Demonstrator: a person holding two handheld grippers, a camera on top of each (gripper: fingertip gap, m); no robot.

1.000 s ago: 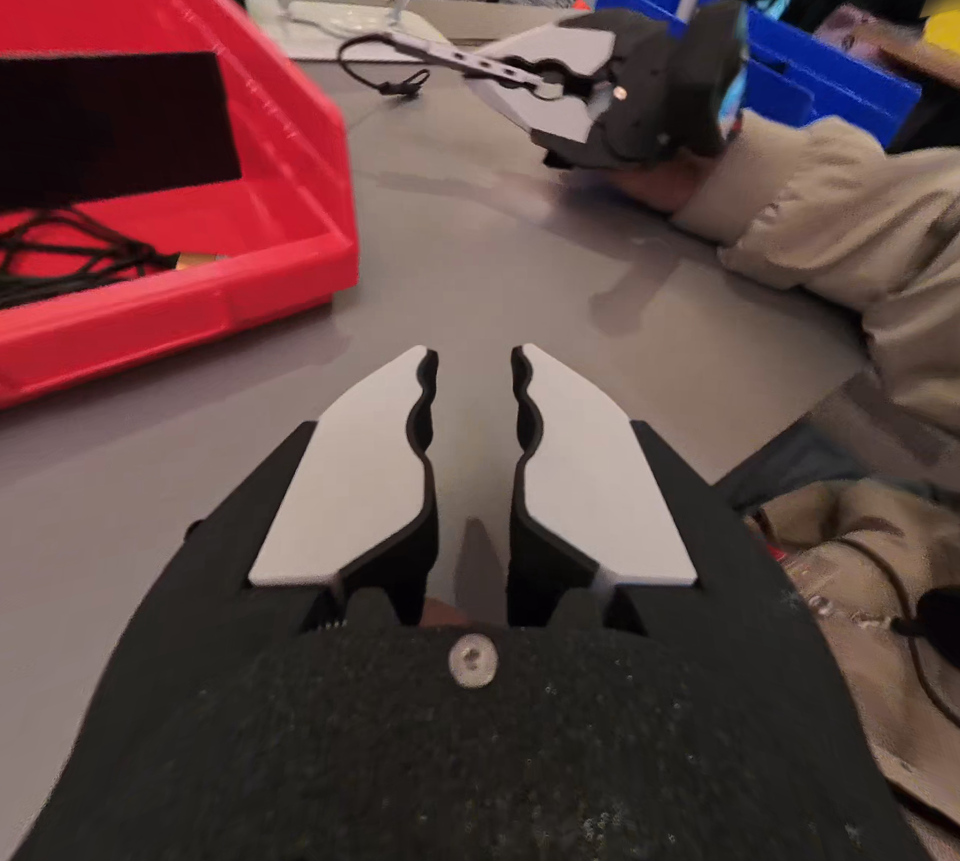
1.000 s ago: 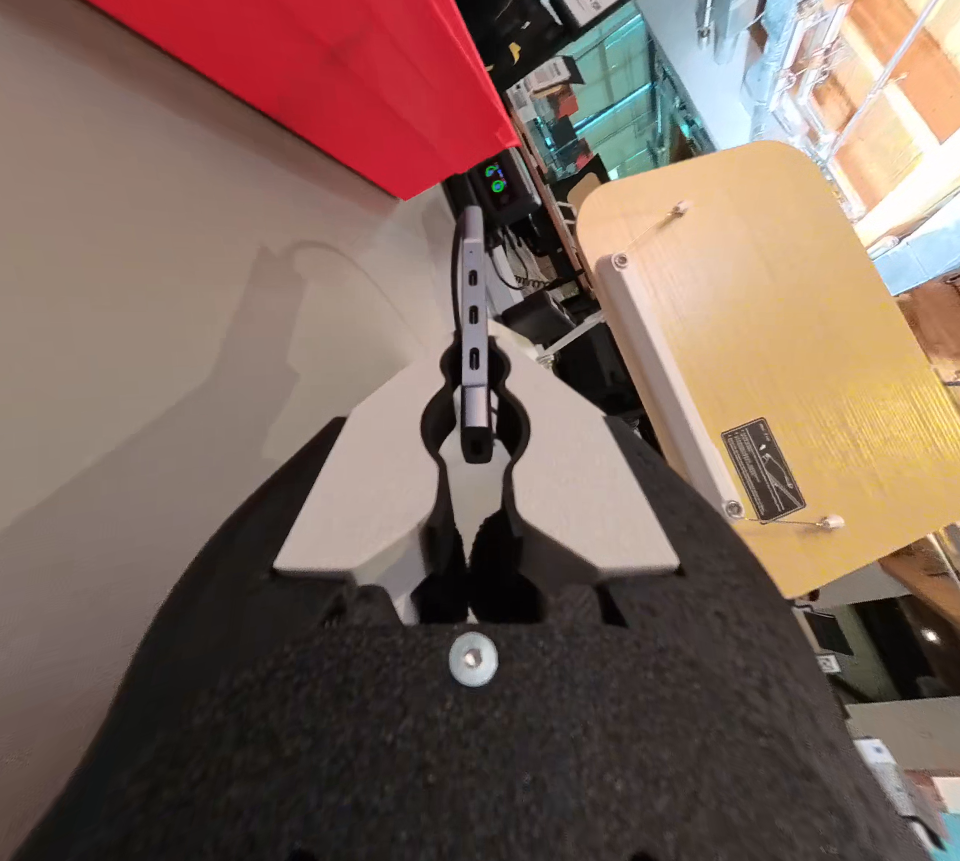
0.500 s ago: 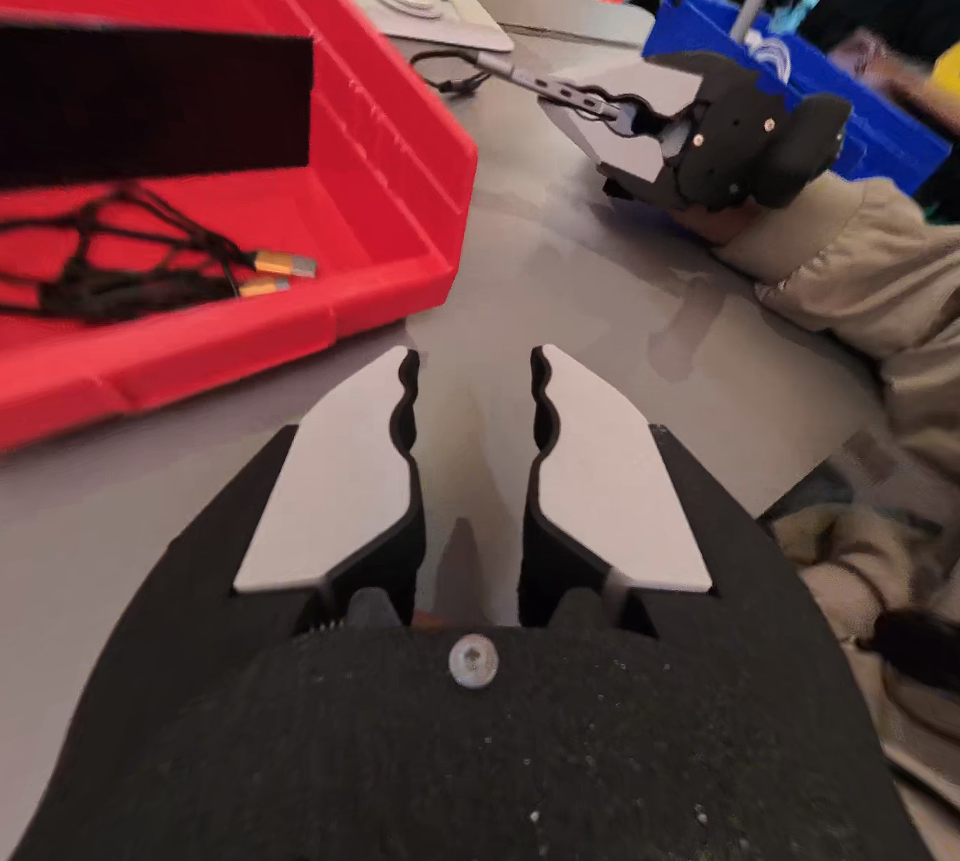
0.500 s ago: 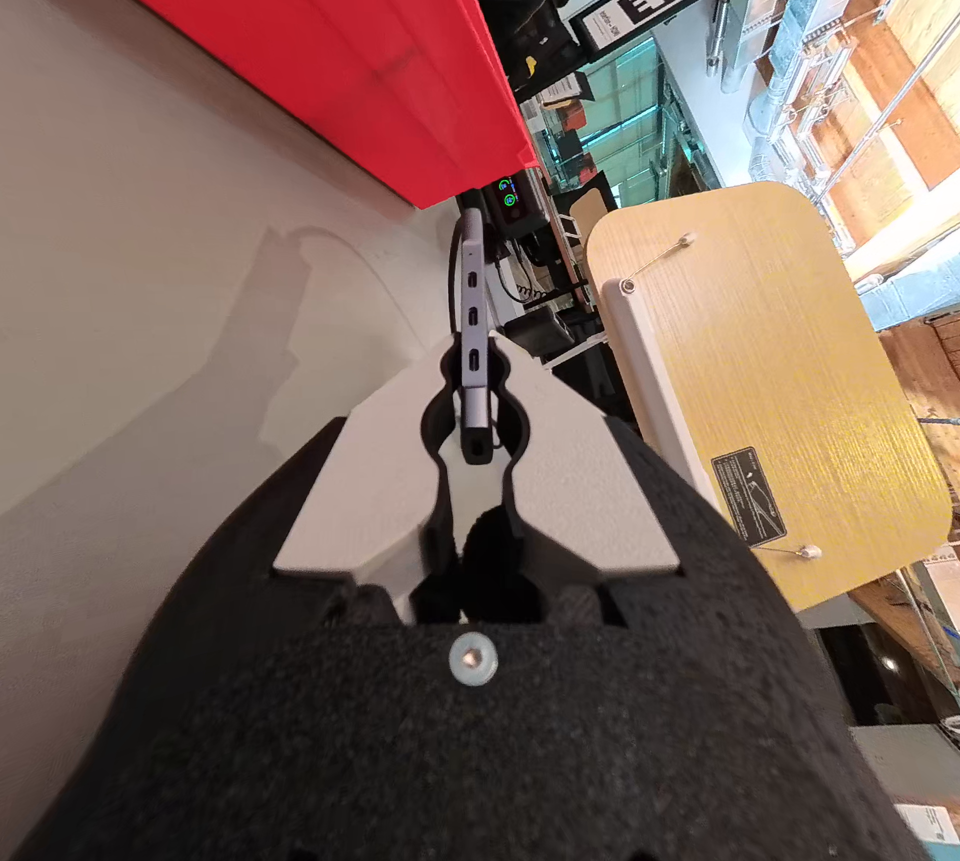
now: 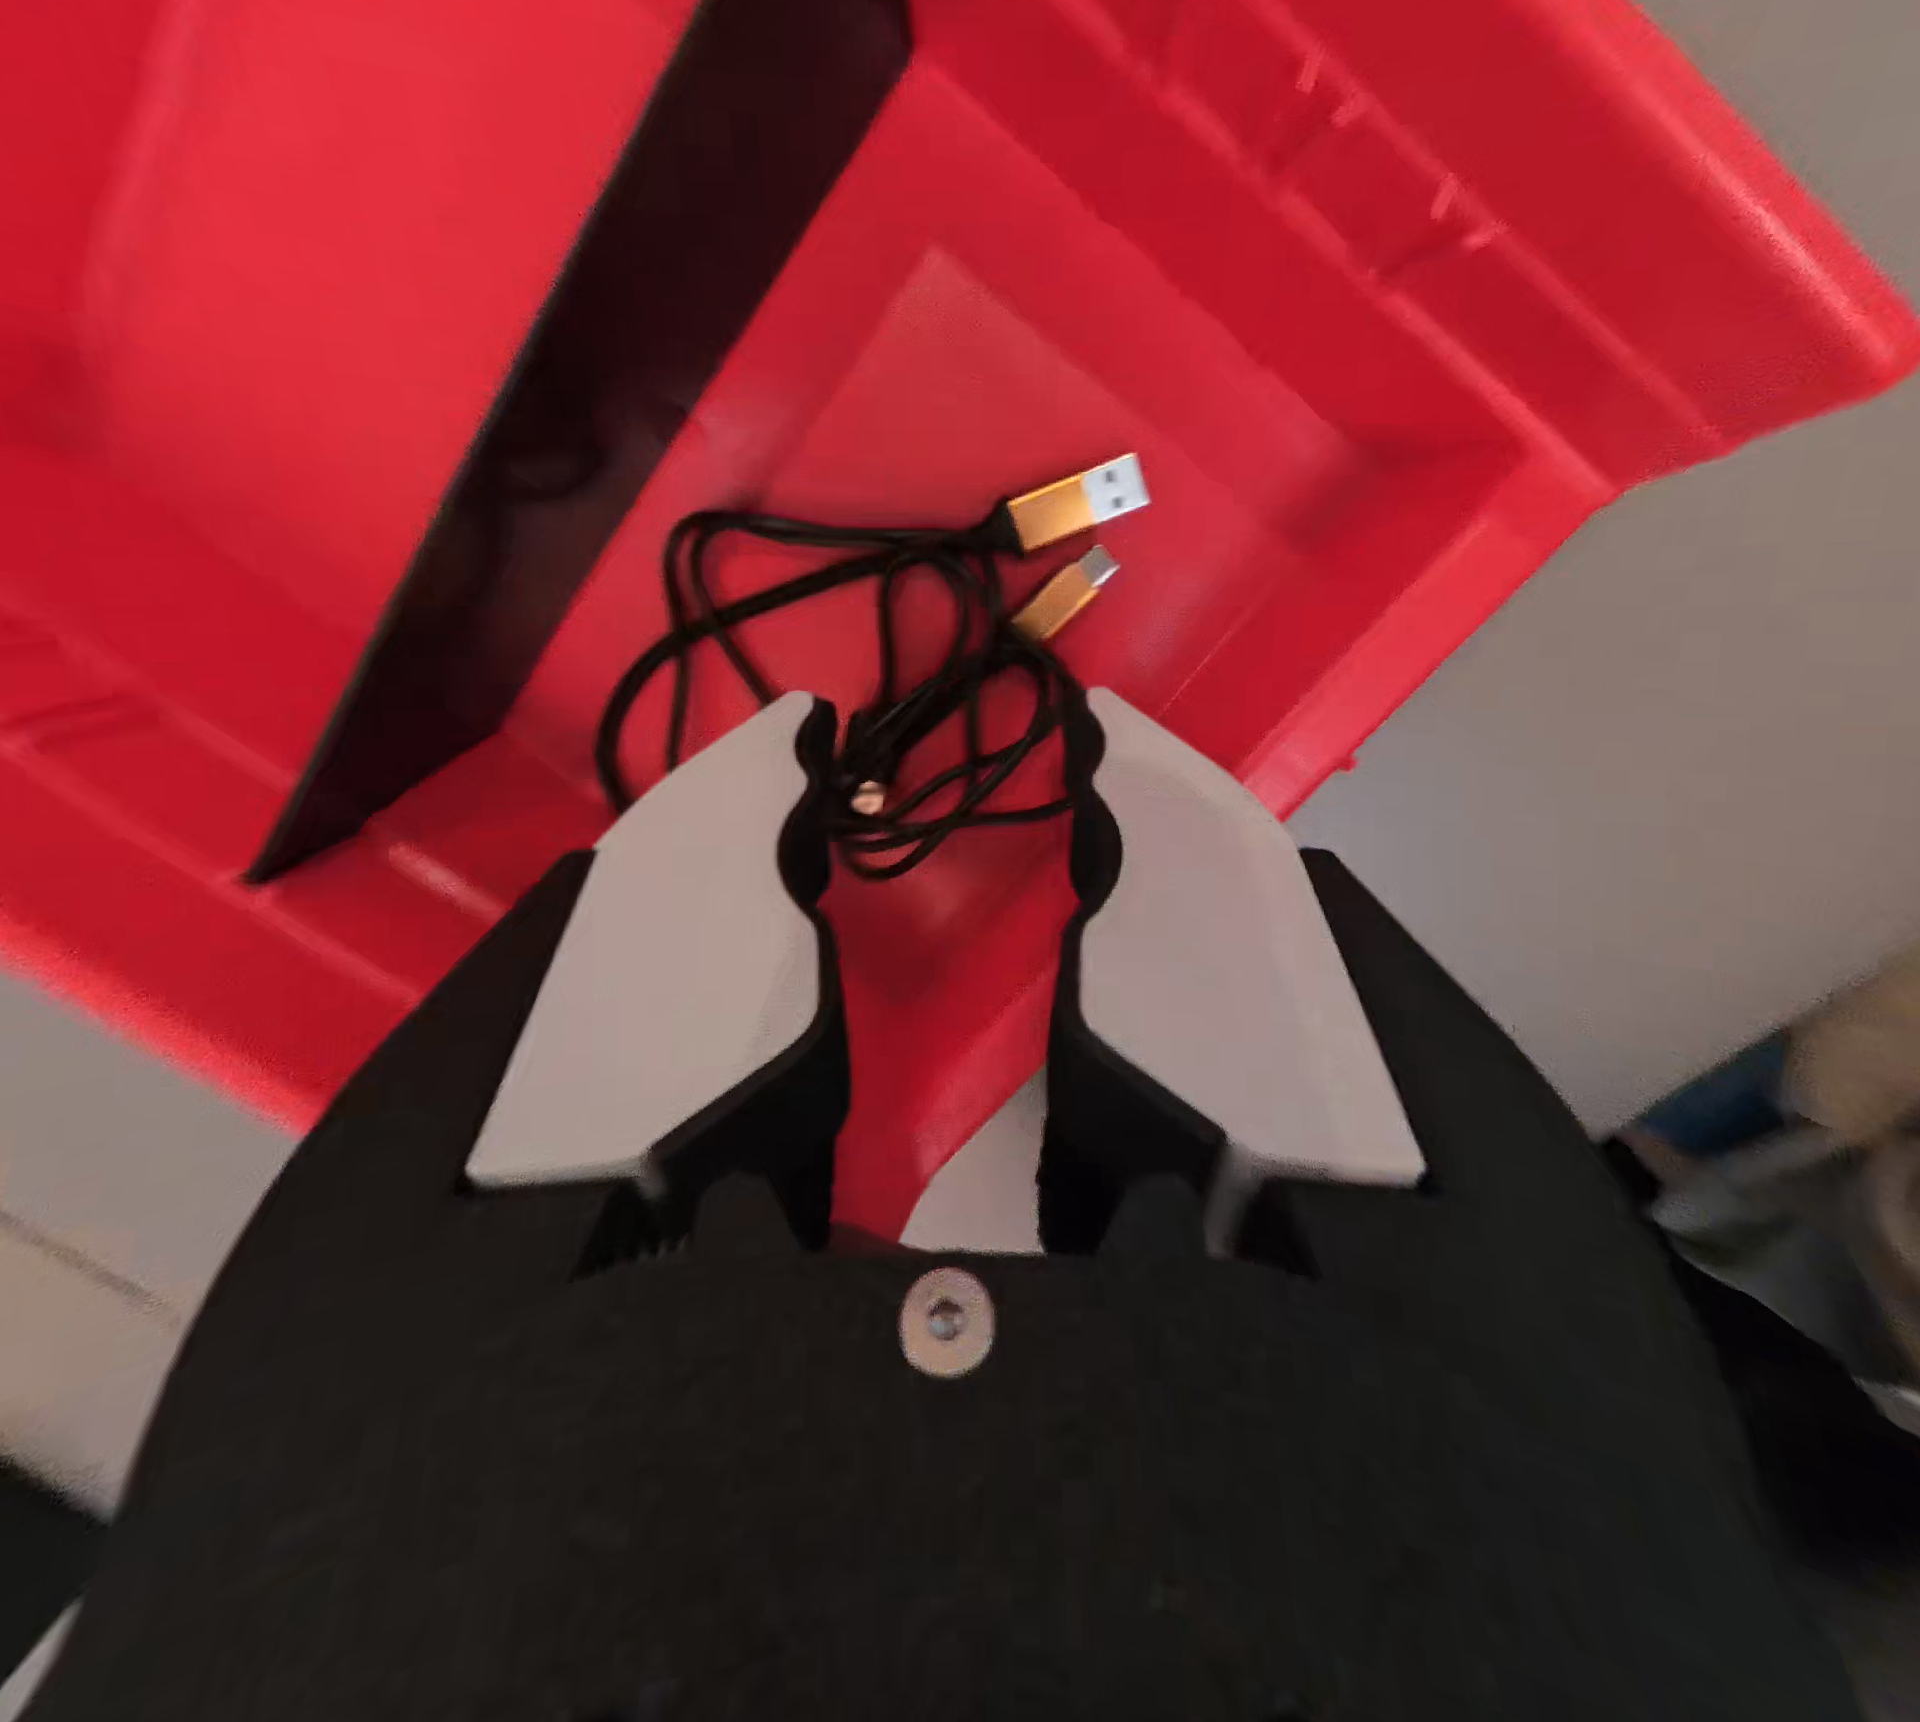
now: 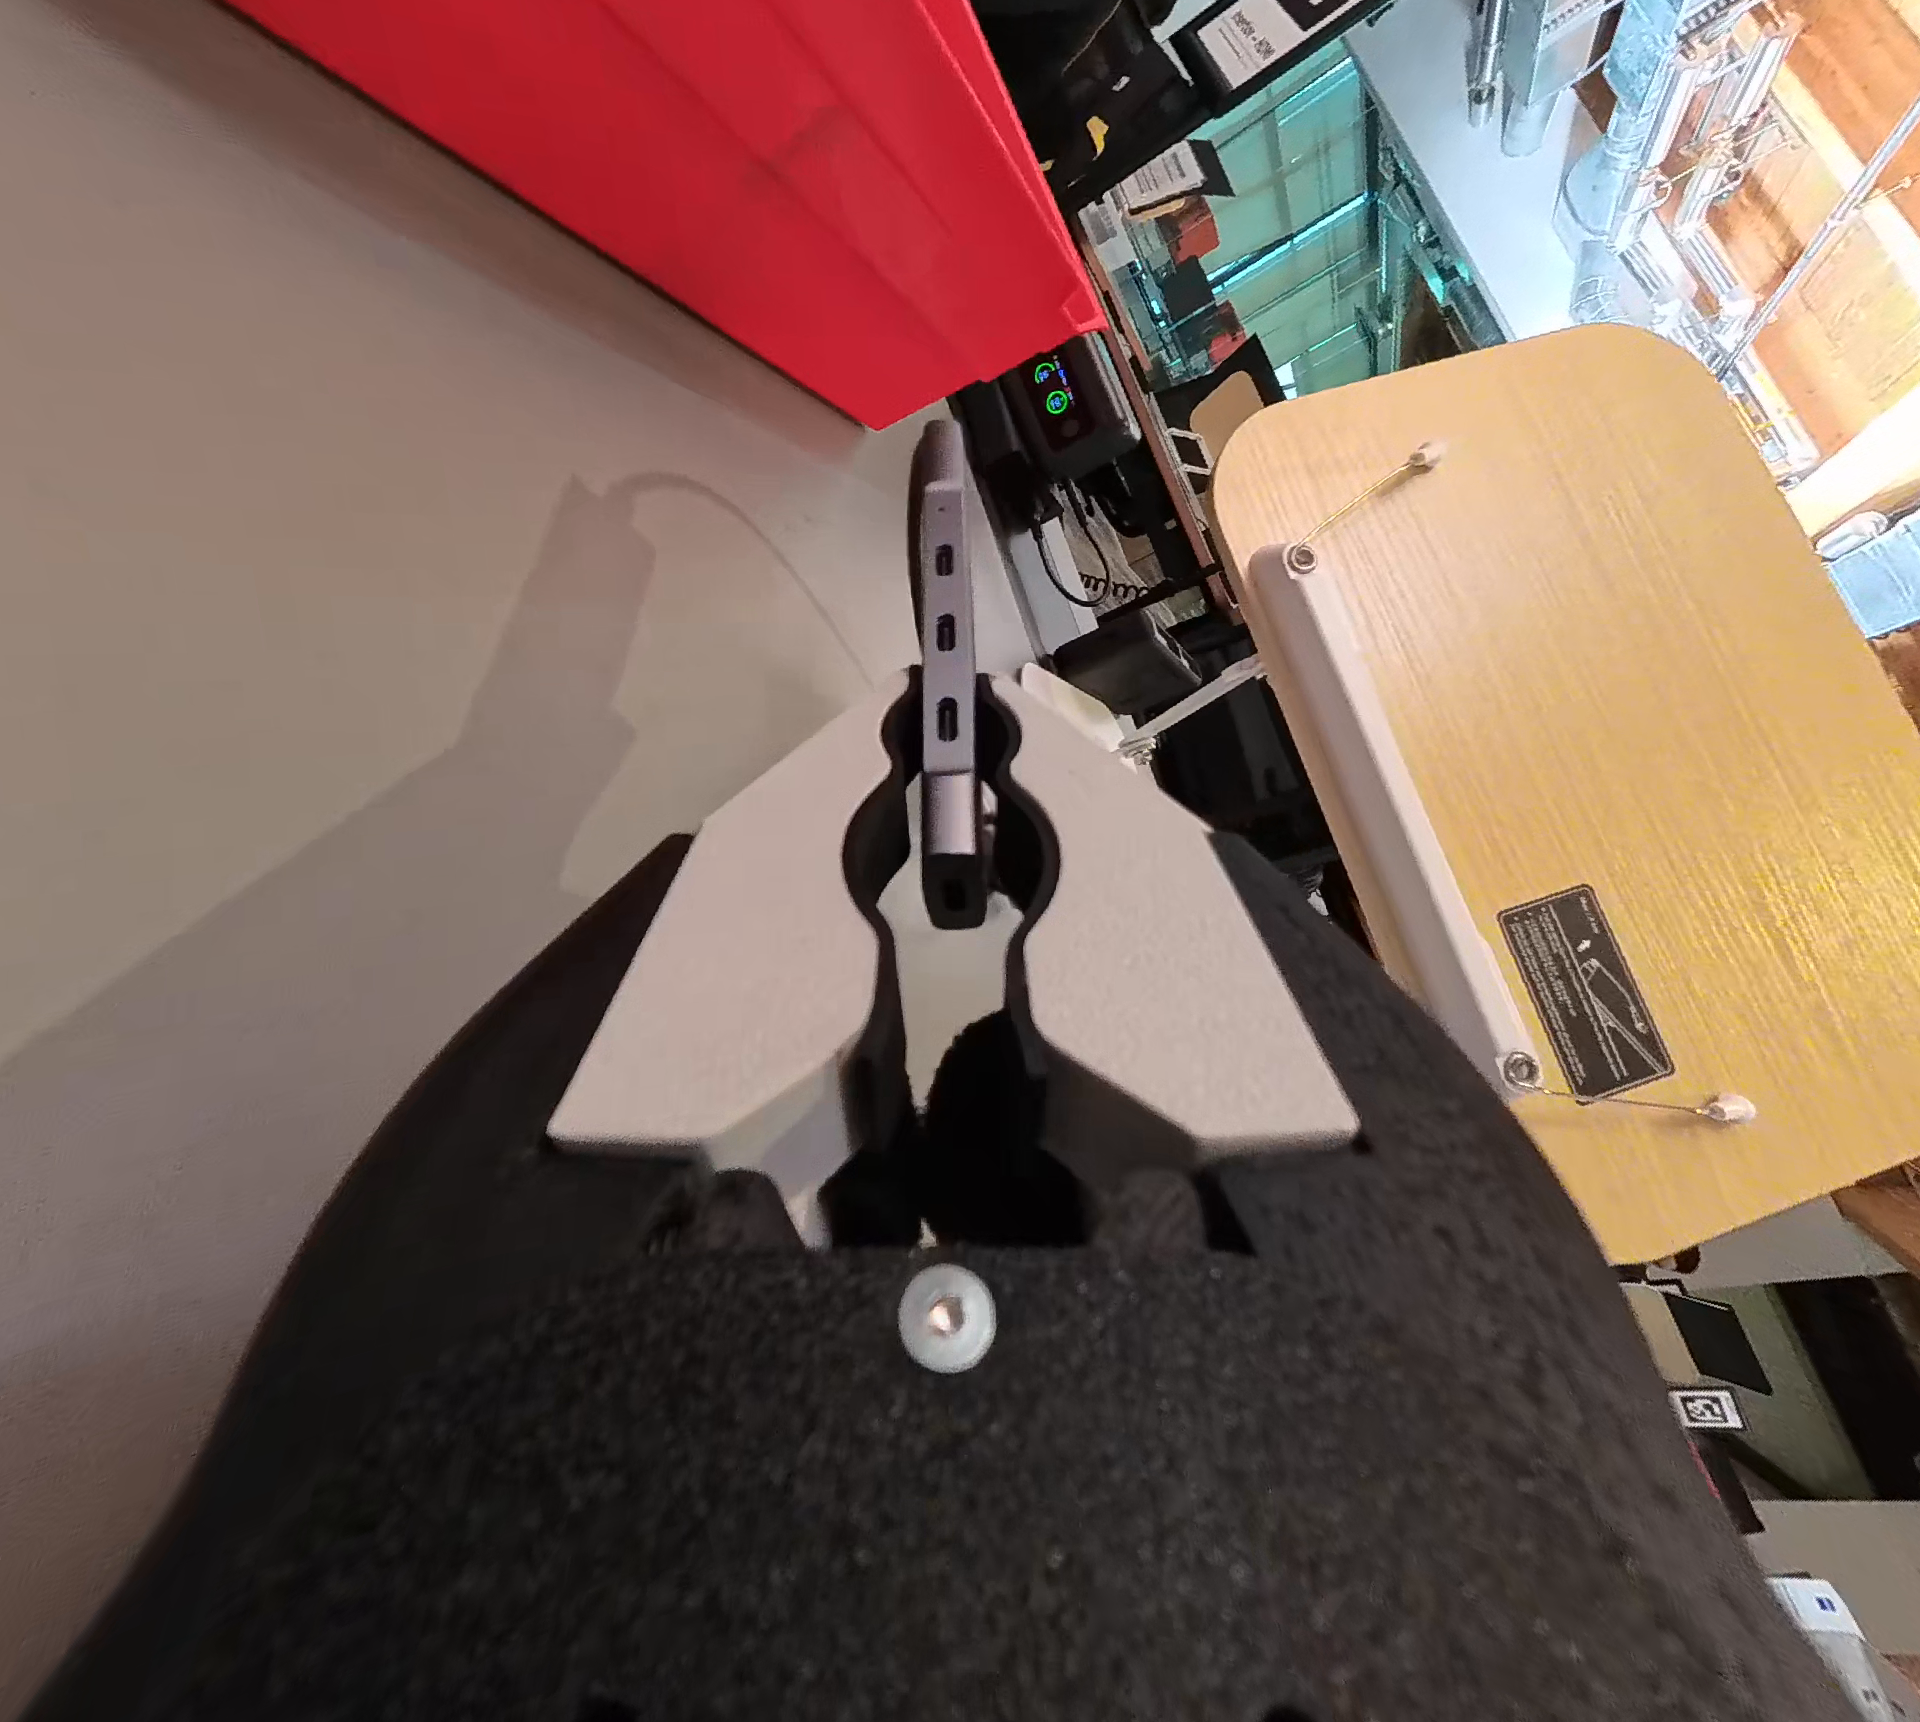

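While poised over the red bin, left gripper spread wide above tangled black cable. Seen only from right wrist: right gripper clamped on grey hub, wooden board beside.

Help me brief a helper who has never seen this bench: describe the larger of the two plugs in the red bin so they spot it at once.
Find the red bin and look on its floor, beside the black divider. A tangled black cable lies there, just beyond the open left gripper. The plug is the wide, flat, gold one with a silver tip; its neighbour, the smaller plug, is narrower.
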